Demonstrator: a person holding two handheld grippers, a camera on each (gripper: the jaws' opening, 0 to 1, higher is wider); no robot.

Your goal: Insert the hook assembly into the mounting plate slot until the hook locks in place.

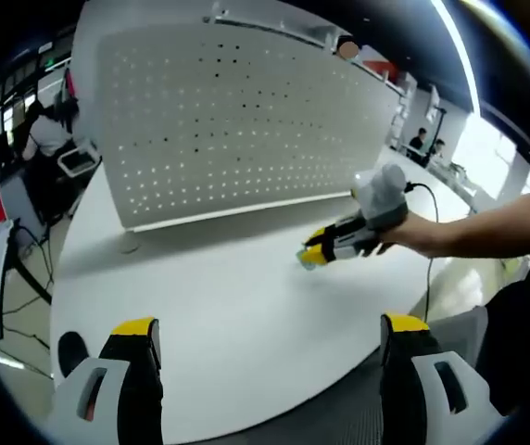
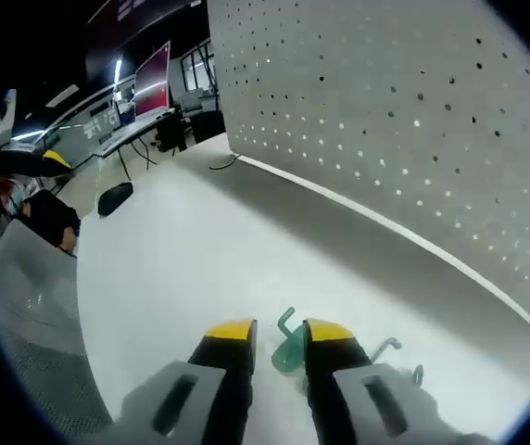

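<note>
Ahead of my right claw (image 2: 270, 336) the white pegboard (image 2: 413, 120) stands upright on the table (image 2: 182, 250); its jaws are nearly together around the green hook (image 2: 290, 348). My left claw (image 1: 270, 329) hangs wide apart over bare tabletop

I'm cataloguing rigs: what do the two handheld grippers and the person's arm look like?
Both grippers have black jaws with yellow tips on light grey bodies: left gripper, right gripper. In the left gripper view, the right gripper carries a grey housing and black cable; the forearm is bare.
</note>
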